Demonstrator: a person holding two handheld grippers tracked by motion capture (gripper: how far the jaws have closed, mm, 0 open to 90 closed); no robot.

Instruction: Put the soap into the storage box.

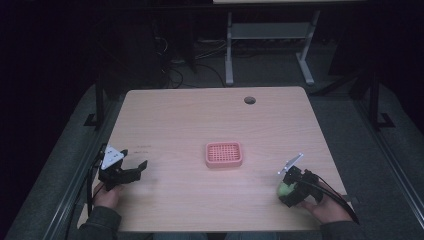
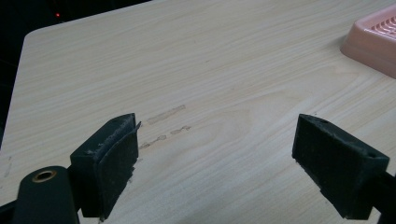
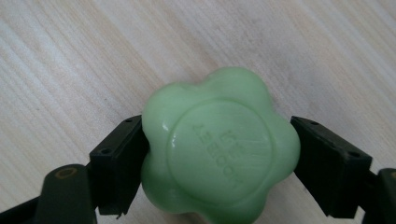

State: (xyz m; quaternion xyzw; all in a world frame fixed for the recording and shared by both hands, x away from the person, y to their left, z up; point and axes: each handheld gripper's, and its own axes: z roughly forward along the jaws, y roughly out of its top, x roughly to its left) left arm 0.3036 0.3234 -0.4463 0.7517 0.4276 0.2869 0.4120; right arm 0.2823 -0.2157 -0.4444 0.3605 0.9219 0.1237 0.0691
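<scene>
**Green soap clamped at the table's near right, pink tray at centre**

A light wood-grain table [image 1: 210, 125] spans the high view, with a round cable hole [image 1: 249, 100] near its far edge. Behind it, on the dark floor, stand the grey legs of another desk [image 1: 270, 45] among loose cables.

At the middle of the table lies a pink slotted soap tray [image 1: 224, 154], alone; in the left gripper view its corner [image 2: 373, 39] shows at the upper right, well apart from the jaws.

The left gripper [image 1: 142, 167] sits near the table's left edge in a person's hand [image 1: 107, 196], its jaws spread wide with bare wood between them and a few faint marks [image 2: 166, 126] on the surface ahead.

The right gripper [image 1: 285, 190] is at the near right corner, held in the other hand [image 1: 327, 207]. Its jaws press on both sides of a green flower-shaped soap [image 3: 219, 149], whose embossed face turns toward the camera. The soap is well apart from the tray.
</scene>
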